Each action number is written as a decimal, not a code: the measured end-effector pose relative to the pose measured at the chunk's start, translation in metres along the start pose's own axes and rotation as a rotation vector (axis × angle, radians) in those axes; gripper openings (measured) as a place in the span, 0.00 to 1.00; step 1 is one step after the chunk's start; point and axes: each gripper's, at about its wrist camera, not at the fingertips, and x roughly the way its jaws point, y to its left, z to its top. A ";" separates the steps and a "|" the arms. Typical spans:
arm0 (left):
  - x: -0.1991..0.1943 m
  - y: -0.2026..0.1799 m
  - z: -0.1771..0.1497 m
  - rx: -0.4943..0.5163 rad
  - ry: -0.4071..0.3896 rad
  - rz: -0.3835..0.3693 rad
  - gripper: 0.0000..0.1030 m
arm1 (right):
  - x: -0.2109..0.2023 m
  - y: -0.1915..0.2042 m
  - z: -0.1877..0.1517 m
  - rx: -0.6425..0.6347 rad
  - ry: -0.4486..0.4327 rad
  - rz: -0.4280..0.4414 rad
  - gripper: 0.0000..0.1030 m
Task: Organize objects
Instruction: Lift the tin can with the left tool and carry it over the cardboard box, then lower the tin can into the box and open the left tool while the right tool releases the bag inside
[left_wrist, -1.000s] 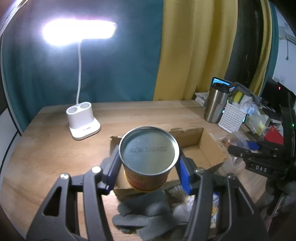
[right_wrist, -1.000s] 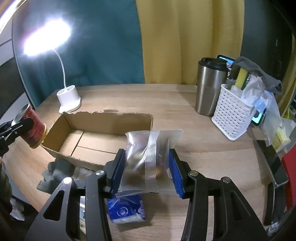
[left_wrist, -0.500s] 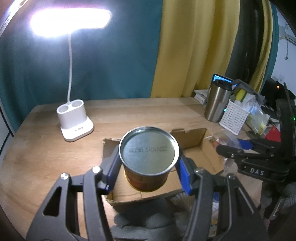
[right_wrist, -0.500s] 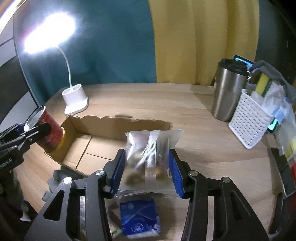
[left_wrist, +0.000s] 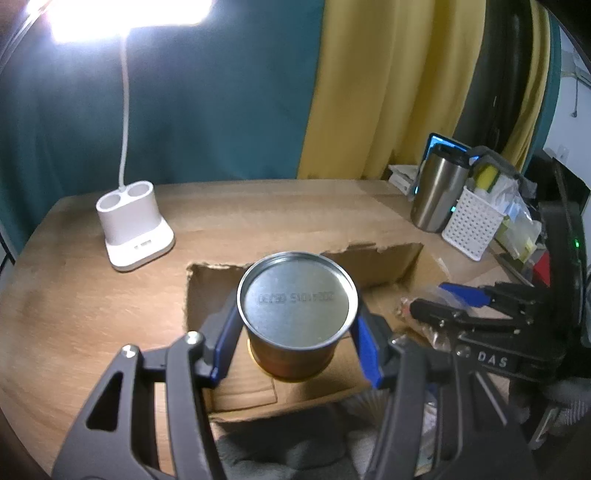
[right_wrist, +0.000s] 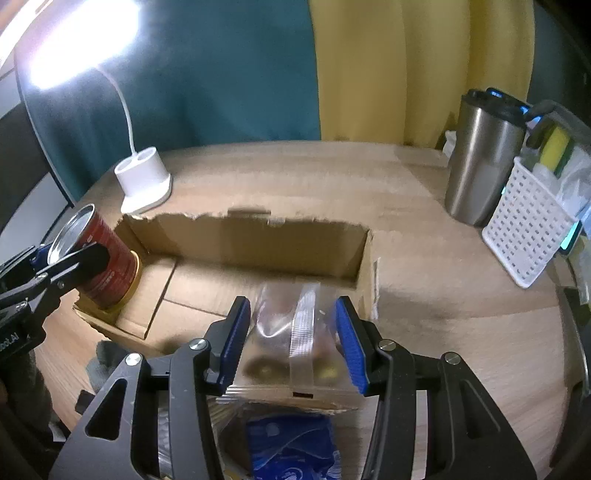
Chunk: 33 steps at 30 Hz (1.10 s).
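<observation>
My left gripper (left_wrist: 297, 339) is shut on a red tin can (left_wrist: 297, 299) with a silver lid, held over the left end of an open cardboard box (left_wrist: 384, 258). In the right wrist view the can (right_wrist: 99, 266) hangs tilted just above the box floor (right_wrist: 207, 280). A clear plastic bag (right_wrist: 291, 343) with a strip of tape is clamped between the blue pads of my right gripper (right_wrist: 291, 343), above the box's near right corner. From the left wrist view, the right gripper (left_wrist: 461, 306) and its bag show beside the box's right wall.
A white lamp base (right_wrist: 144, 177) stands behind the box on the wooden table (right_wrist: 461, 332). At the right are a steel tumbler (right_wrist: 480, 158) and a white basket (right_wrist: 532, 229). A grey cloth (left_wrist: 280, 458) and a blue packet (right_wrist: 291, 446) lie at the near edge.
Both grippers have moved forward and down over the box, each keeping its load. The can now hangs inside the box's left end and the bag over its near right corner.
</observation>
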 end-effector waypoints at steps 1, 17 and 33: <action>0.002 -0.001 -0.001 0.000 0.006 -0.002 0.54 | 0.000 0.000 0.000 -0.003 0.000 0.000 0.49; 0.023 -0.032 -0.002 0.023 0.055 -0.036 0.54 | -0.014 -0.022 -0.004 -0.014 -0.047 -0.005 0.73; 0.057 -0.066 -0.008 0.029 0.138 -0.097 0.54 | 0.000 -0.055 -0.021 0.038 -0.005 0.013 0.73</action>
